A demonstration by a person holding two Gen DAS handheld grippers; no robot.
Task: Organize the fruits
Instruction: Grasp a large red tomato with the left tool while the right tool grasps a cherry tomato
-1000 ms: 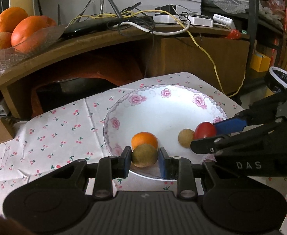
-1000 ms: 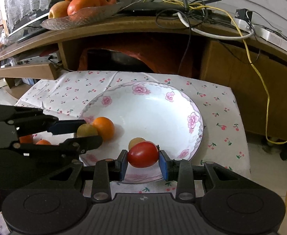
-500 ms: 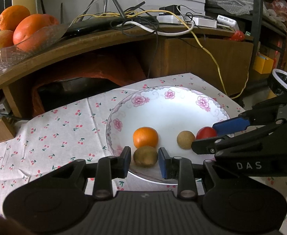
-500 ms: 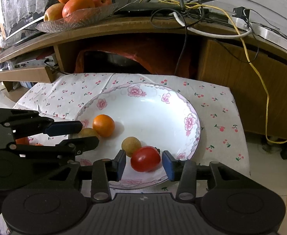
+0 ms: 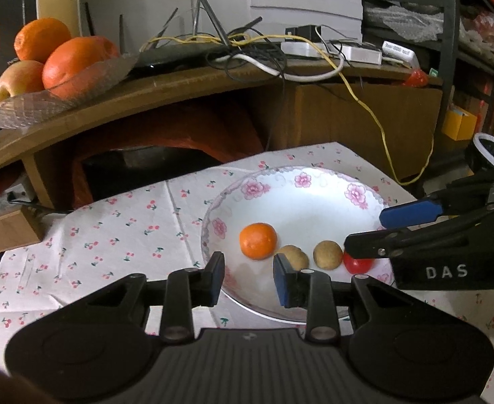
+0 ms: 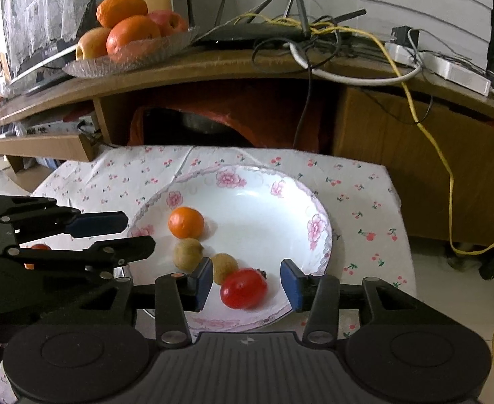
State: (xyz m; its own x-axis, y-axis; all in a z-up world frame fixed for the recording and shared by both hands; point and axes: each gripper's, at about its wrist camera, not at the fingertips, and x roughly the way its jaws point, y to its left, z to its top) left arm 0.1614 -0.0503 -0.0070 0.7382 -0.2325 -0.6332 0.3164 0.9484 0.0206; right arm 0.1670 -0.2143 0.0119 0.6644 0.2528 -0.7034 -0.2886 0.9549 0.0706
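A white plate with pink flowers (image 5: 301,198) (image 6: 263,202) lies on a cherry-print cloth. In it lie a small orange (image 5: 258,240) (image 6: 185,222), two brown kiwis (image 5: 290,256) (image 5: 327,254) (image 6: 188,253) (image 6: 225,267) and a red tomato (image 6: 243,288) (image 5: 357,264). My left gripper (image 5: 248,279) is open and empty over the plate's near left rim, the kiwi just beyond its right finger. My right gripper (image 6: 245,286) is open, its fingers either side of the tomato without touching it.
A glass dish of oranges and apples (image 5: 55,67) (image 6: 129,43) stands on a wooden shelf (image 5: 179,84) behind, with a router and tangled cables (image 6: 314,33). A small red and orange fruit (image 6: 38,247) shows on the cloth (image 5: 112,235) behind the left gripper.
Both grippers opened and drew back. The left let go of its kiwi and the right let go of the tomato; both fruits now lie in the plate.
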